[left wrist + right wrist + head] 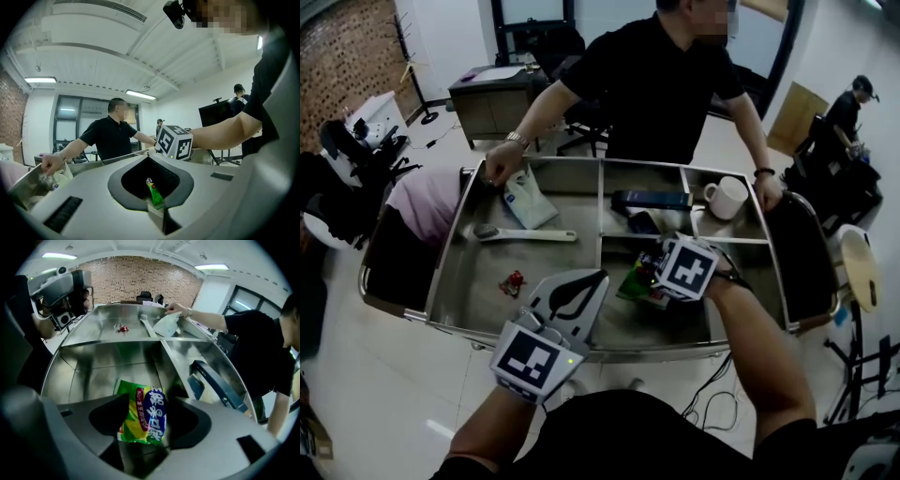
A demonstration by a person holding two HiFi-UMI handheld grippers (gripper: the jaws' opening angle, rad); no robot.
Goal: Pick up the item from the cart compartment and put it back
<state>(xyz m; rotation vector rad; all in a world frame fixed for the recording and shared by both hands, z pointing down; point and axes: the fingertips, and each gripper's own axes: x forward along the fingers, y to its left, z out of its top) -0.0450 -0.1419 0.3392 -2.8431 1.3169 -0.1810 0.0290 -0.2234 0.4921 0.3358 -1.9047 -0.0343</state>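
While the left gripper [595, 279] is held at the near rim of the cart [448, 267], its jaws are seen together. A thin green sliver [154, 193] shows in the hollow between them; what it is cannot be told. Further right, the green snack packet [142, 416] is found in the front middle compartment [623, 319], flat and uncrumpled. It is straddled by the right gripper [652, 274], whose jaws are spread wide with no squeeze evident. Step judged: pick-up, grasp not yet made. Next move: the jaws are to be closed squarely on the packet, and a lift clear of the dividers is required.
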